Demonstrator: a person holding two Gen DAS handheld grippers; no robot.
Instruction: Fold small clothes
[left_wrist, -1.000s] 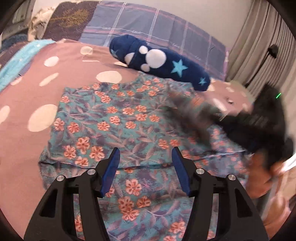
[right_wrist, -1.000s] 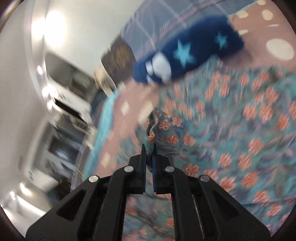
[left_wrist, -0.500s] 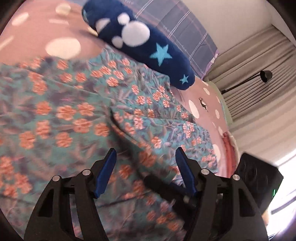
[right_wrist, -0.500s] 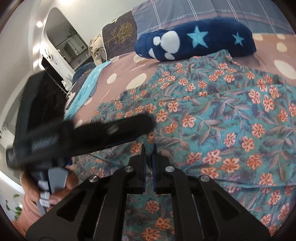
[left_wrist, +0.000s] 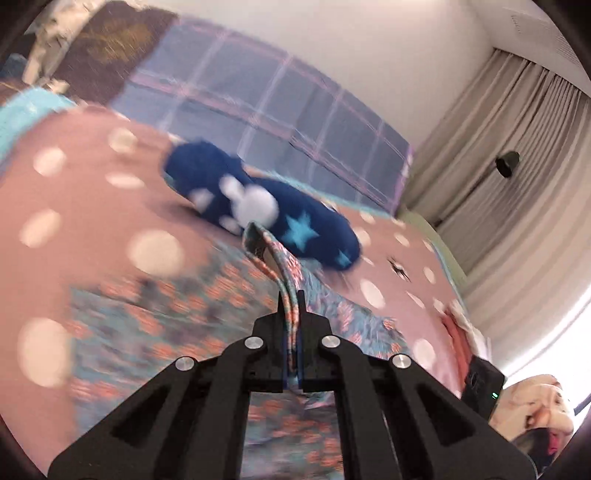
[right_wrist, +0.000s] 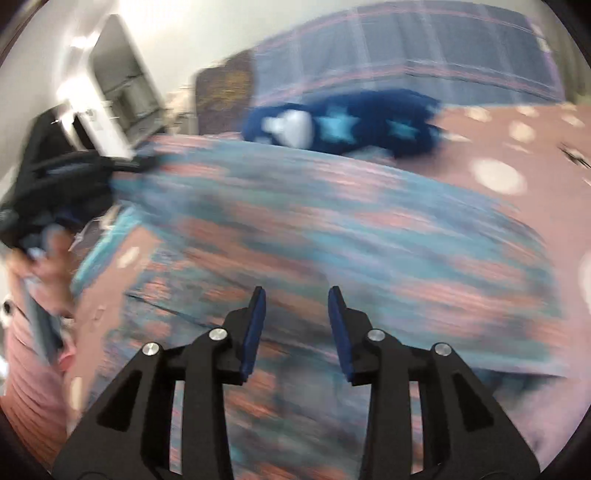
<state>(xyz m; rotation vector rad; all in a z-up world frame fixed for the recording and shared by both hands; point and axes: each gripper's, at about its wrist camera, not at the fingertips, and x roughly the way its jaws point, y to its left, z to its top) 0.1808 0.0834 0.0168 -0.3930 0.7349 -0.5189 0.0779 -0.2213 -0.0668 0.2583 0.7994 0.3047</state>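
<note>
Tech 1: Left claw (left_wrist: 291, 306) has closed on the floral garment (left_wrist: 284, 273), lifting a fold toward the star pillow (left_wrist: 295, 225).

Tech 2: Right claw (right_wrist: 297, 306) opening, empty; garment's long axis crosses the dotted bed (left_wrist: 92, 206).

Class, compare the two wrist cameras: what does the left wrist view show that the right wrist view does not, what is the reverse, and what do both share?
Only the left wrist view: the left gripper shut on a raised edge of the floral garment, grey curtains and a black lamp head.

Only the right wrist view: the right gripper, jaws opening with nothing between them, above the blurred cloth, and a white doorway.

Both: the garment, the navy star cushion, the pink dotted bedcover and the checked pillow.
</note>
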